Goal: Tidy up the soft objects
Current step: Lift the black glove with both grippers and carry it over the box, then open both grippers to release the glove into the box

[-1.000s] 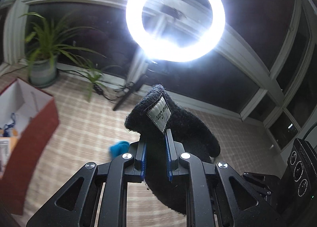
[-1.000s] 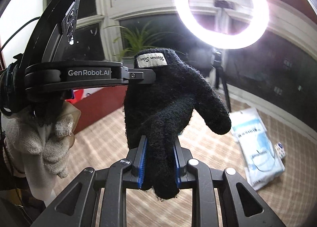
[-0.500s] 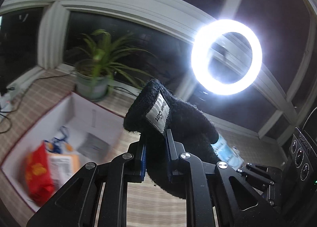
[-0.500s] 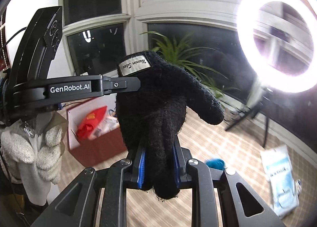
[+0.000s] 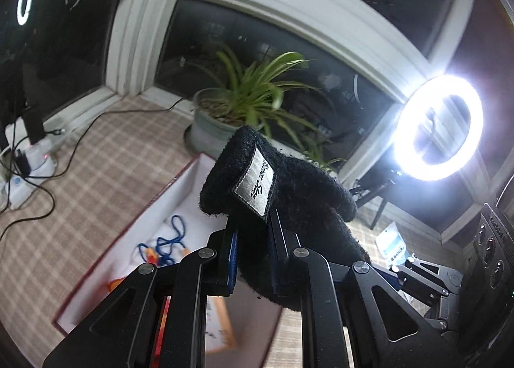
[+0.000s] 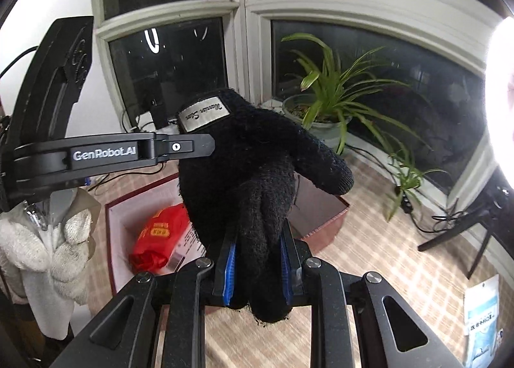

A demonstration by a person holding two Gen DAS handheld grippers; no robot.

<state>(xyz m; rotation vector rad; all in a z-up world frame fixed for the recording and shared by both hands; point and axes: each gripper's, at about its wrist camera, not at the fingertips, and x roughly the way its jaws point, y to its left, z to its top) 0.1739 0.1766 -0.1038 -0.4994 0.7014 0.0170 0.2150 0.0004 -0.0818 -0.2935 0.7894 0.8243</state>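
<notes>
While both grippers hang over the red box (image 6: 324,223) with its white lining, they share one black knit glove (image 6: 253,175); right gripper (image 6: 258,266) is clamped tight on the fingers end, left gripper (image 5: 252,254) pinches narrow on the cuff by the little label (image 5: 255,186).
</notes>
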